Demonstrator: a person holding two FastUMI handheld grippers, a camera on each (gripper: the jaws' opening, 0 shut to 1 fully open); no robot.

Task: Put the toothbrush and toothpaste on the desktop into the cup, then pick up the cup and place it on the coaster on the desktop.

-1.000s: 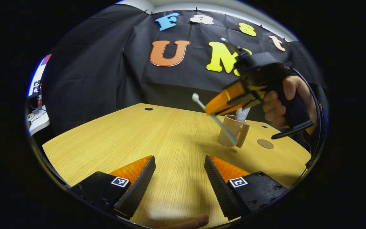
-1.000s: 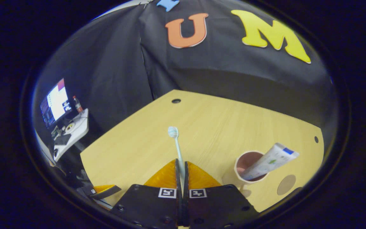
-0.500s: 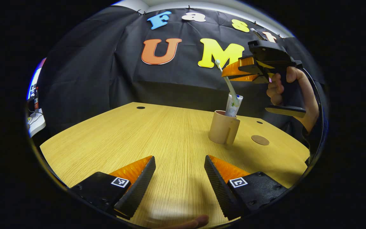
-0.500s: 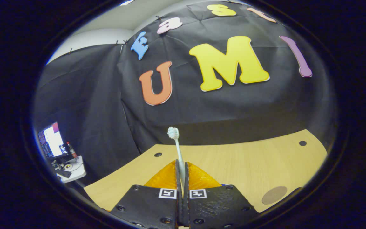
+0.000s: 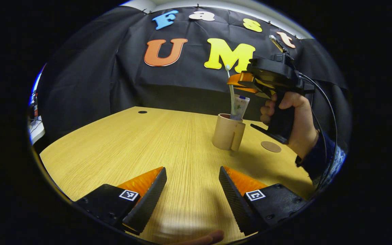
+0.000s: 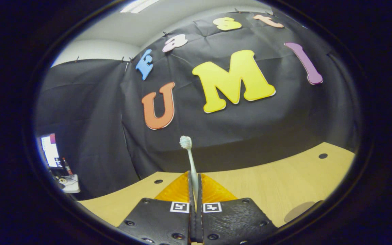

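A tan cup [image 5: 227, 132] with a handle stands on the wooden desktop [image 5: 155, 146], a toothpaste tube [image 5: 240, 107] leaning inside it. The pale toothbrush [image 5: 230, 91] stands nearly upright, its lower end in the cup's mouth, bristles up. My right gripper [image 5: 234, 80] is shut on its handle just above the cup. In the right gripper view the toothbrush [image 6: 188, 154] rises from between the closed fingers of my right gripper [image 6: 195, 178]. My left gripper [image 5: 192, 185] stands open low over the near desktop, nothing between its fingers. A round brown coaster [image 5: 271, 146] lies right of the cup.
A hand [image 5: 293, 119] with a dark sleeve holds the right gripper. Small round holes [image 5: 142, 112] sit near the desktop's far edge. A side table with a lit screen [image 6: 50, 150] stands off to the left beyond the desk.
The right gripper swung the toothbrush from slanted to nearly upright, carried it over the cup and lowered its end into the cup's mouth. The left gripper stayed open and nearly still.
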